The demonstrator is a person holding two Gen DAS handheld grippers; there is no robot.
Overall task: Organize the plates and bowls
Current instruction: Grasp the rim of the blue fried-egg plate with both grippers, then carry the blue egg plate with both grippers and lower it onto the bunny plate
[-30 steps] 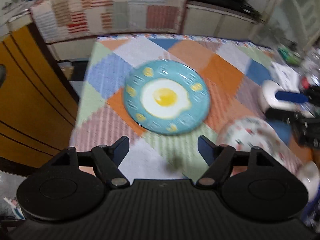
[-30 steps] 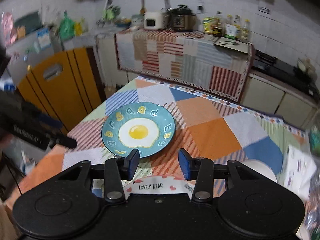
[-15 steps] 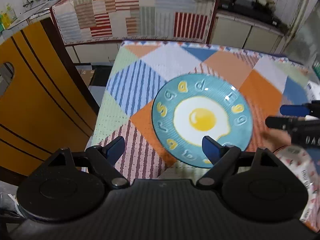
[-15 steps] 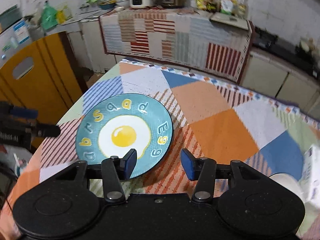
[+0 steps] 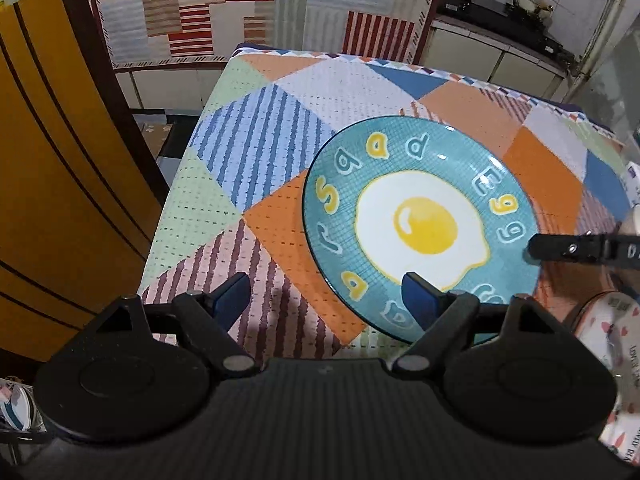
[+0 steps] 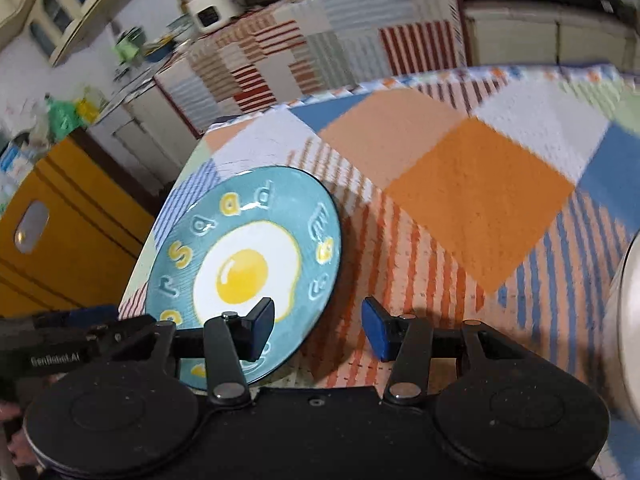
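You are getting dim indoor light; glare is glinting on the glossy teal fried-egg plate (image 5: 420,224), and the right wrist view is smearing toward its bowed edges.

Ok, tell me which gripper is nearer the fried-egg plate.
Too close to call. The left gripper straddles the fried-egg plate's near-left rim, open; the right gripper straddles its near-right rim, open. Neither touches it.

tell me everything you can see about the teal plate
The plate is round and teal with a dark rim, glossy like glazed ceramic. A fried egg is painted at its centre, ringed by raised yellow and teal letters. It lies flat and empty on the patchwork tablecloth, near the table's left edge. Both open grippers hover at its edges; contact is unclear.
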